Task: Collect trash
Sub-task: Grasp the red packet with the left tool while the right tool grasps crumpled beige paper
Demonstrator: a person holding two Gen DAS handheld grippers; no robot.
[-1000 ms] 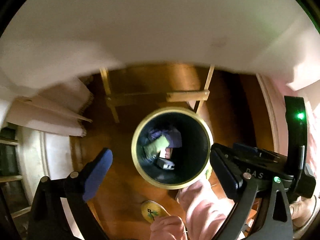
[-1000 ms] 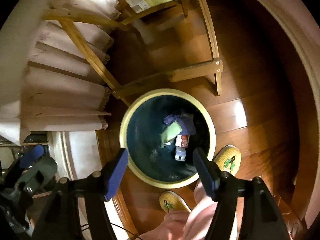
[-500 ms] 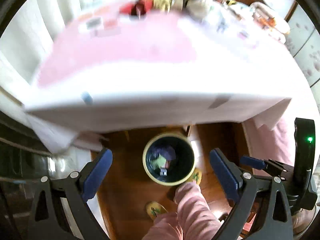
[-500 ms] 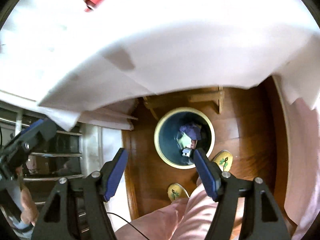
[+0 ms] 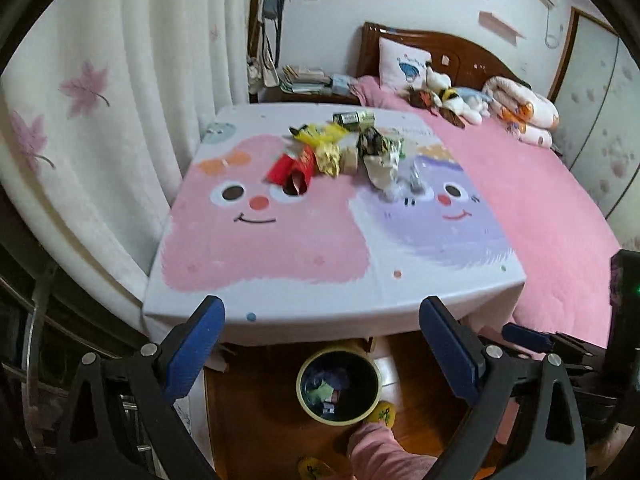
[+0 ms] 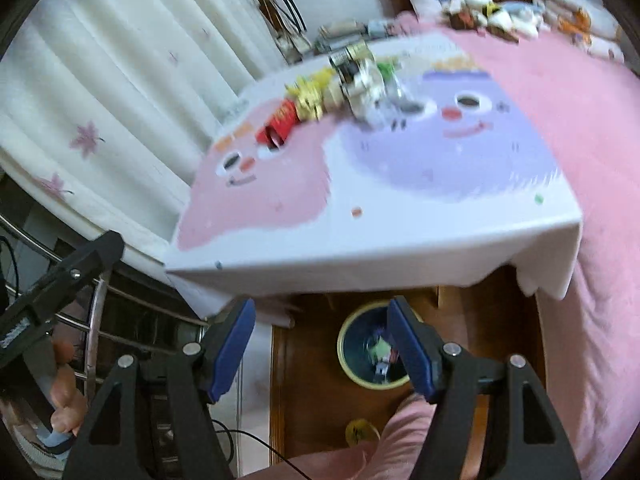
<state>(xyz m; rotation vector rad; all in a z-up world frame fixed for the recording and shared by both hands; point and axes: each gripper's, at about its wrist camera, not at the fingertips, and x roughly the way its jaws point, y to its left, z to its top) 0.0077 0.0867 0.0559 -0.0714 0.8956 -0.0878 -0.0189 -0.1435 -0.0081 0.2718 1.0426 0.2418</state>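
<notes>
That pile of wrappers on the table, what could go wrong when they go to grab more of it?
The trash pile is tangled, so the open left gripper or right gripper may drag neighbours along. The red wrapper could slide on the smooth tablecloth. The bin sits partly under the table edge, so drops may miss it.
</notes>
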